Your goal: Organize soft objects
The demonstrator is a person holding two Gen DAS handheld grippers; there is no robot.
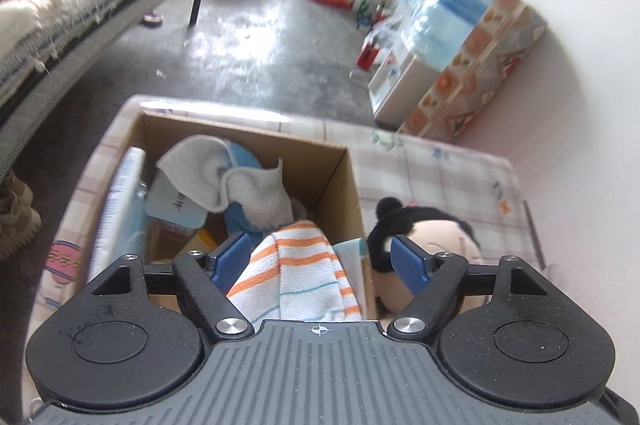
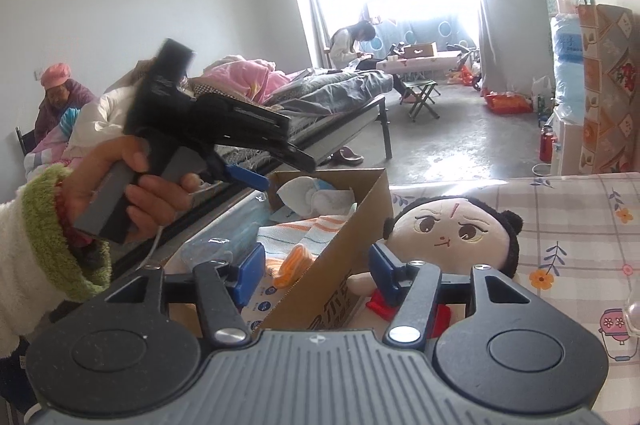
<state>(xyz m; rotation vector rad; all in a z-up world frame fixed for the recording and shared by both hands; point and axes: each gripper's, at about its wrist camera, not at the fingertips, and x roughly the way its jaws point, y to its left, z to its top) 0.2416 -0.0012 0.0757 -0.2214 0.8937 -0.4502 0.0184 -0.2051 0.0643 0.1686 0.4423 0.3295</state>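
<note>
A cardboard box (image 1: 336,181) stands on the worktop (image 1: 440,165), which wears a checked cloth with small flowers. The box is open at the top and already crowded: a white towel (image 1: 244,185) lies crumpled over something blue toward the far wall, and an orange-striped towel (image 1: 296,265) lies heaped at the near end, its long axis running from the near wall toward the box's middle, stripes across it.

The left gripper (image 1: 320,261) hangs above that striped towel with its blue fingers (image 1: 230,257) spread wide, one on either side of the cloth and neither pressing it; nothing is held. From the right wrist camera the same left gripper (image 2: 256,169) shows tilted down toward the box, gripped by a hand (image 2: 132,185) in a fuzzy white sleeve with a green cuff.

Just outside the box, against its right wall, sits a doll (image 2: 452,229) with black hair buns and a red outfit. It is upright, head to the top, face turned toward the right gripper (image 2: 316,273). That gripper's fingers (image 2: 250,275) also stand apart, straddling the box wall: one over the box interior, the other in front of the doll's body. They pinch nothing.
</note>
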